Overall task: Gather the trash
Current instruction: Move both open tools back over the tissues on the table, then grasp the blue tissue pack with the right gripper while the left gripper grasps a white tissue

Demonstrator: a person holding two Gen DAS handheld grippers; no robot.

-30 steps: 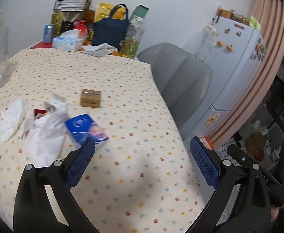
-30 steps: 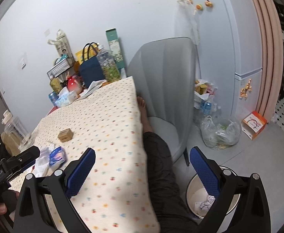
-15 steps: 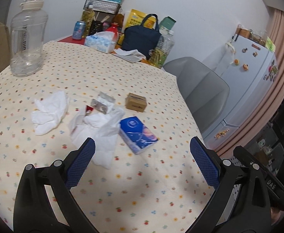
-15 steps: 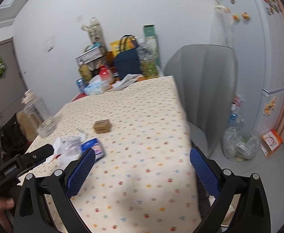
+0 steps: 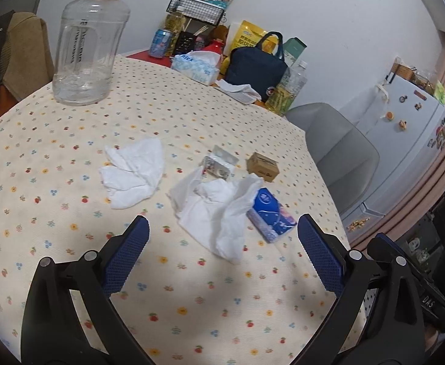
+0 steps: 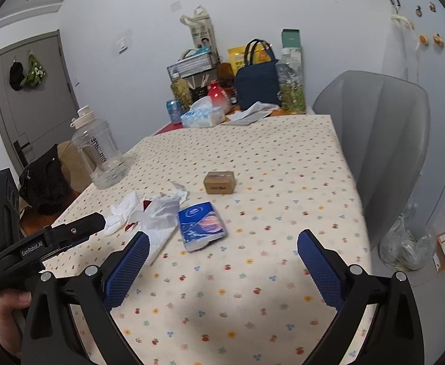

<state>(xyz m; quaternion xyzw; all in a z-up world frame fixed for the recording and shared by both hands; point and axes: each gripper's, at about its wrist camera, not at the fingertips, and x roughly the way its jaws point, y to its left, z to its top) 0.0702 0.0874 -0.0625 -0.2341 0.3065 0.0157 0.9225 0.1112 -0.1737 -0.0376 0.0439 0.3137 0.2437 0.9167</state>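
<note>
Trash lies on the flowered tablecloth (image 5: 70, 140): a crumpled white tissue (image 5: 135, 173), a larger crumpled tissue (image 5: 219, 210), a small foil wrapper (image 5: 219, 164), a blue tissue pack (image 5: 271, 214) and a small brown box (image 5: 262, 166). My left gripper (image 5: 222, 252) is open and empty, just short of the larger tissue. My right gripper (image 6: 222, 261) is open and empty above the table's near part, with the blue pack (image 6: 201, 225), the box (image 6: 219, 182) and the tissues (image 6: 158, 213) ahead to its left. The left gripper's body (image 6: 40, 243) shows there too.
A big clear water jug (image 5: 88, 39) stands at the far left. A tissue box (image 5: 196, 65), a navy bag (image 5: 256, 64), bottles and a can crowd the far end. A grey chair (image 6: 374, 140) stands right of the table, with a fridge (image 5: 405, 133) and a plastic bag (image 6: 405, 246) beyond.
Both grippers have swung left toward the table. The left view now centres on the tissues and the right view has left the floor and bin. Both stay open.
</note>
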